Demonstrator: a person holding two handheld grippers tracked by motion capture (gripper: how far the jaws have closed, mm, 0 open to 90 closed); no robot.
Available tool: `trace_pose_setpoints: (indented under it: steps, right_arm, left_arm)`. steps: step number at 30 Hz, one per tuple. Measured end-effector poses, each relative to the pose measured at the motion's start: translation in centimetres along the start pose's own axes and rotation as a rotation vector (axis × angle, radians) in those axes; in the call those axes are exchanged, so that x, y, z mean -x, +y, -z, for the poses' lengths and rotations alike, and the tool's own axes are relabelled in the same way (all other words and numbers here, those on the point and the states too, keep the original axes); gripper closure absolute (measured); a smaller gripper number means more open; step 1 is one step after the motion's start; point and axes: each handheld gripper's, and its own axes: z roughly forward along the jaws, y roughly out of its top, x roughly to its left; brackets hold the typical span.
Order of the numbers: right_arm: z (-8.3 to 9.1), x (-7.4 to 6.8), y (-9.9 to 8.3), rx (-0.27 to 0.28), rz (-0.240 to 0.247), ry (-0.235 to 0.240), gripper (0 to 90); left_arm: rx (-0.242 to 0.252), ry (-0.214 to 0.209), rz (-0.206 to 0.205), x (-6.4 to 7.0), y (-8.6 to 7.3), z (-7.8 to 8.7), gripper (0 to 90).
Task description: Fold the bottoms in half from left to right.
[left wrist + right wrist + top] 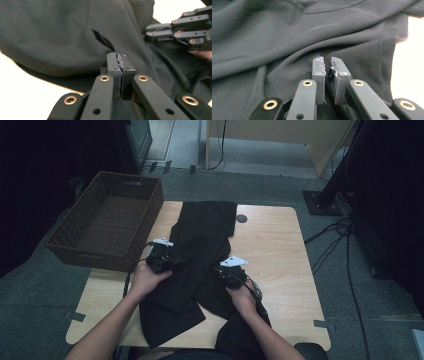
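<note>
A black garment (205,235), maybe trousers, lies crumpled across the wooden table (272,250), and its lower end hangs over the near edge. My left gripper (175,262) is at the garment's left edge. In the left gripper view its jaws (120,62) are pressed together, with folds of the cloth (57,37) running into their tips. My right gripper (222,270) rests on the garment's right half. Its jaws (327,66) stand a thin slit apart, with cloth (287,30) creased toward them. The right gripper (180,27) also appears at the upper right of the left gripper view.
A brown wicker basket (95,257) stands on the table's far left corner, overhanging the edge. A round cable hole (242,218) sits near the far edge, beside the garment. Bare wood lies to the right. Cables (330,245) trail on the floor at right.
</note>
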Motion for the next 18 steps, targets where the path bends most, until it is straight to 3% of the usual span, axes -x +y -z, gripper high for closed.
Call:
trace_pose_setpoints:
  steps: [4,7,12,15,18]
  right_arm:
    - [-0.9,1.0,0.8,-0.001,-0.013,-0.020,82.1]
    - [-1.7,1.7,1.5,-0.001,-0.027,-0.035,82.0]
    - [-2.7,2.7,2.4,-0.001,-0.043,-0.045,81.9]
    - [-2.3,2.2,2.0,-0.002,-0.019,-0.047,85.2]
    - [-1.6,1.5,1.4,-0.001,0.010,-0.029,86.1]
  left_arm:
    - [-0.012,0.015,0.035,-1.2,0.2,-1.9,90.0]
    - [0.006,0.010,0.081,-2.1,1.0,-2.3,90.0]
    - [0.034,-0.002,0.090,-2.0,2.2,-1.6,90.0]
    - [0.033,-0.010,0.071,-1.5,2.0,-1.1,90.0]
    - [0.052,-0.035,0.085,-1.2,1.8,-0.5,90.0]
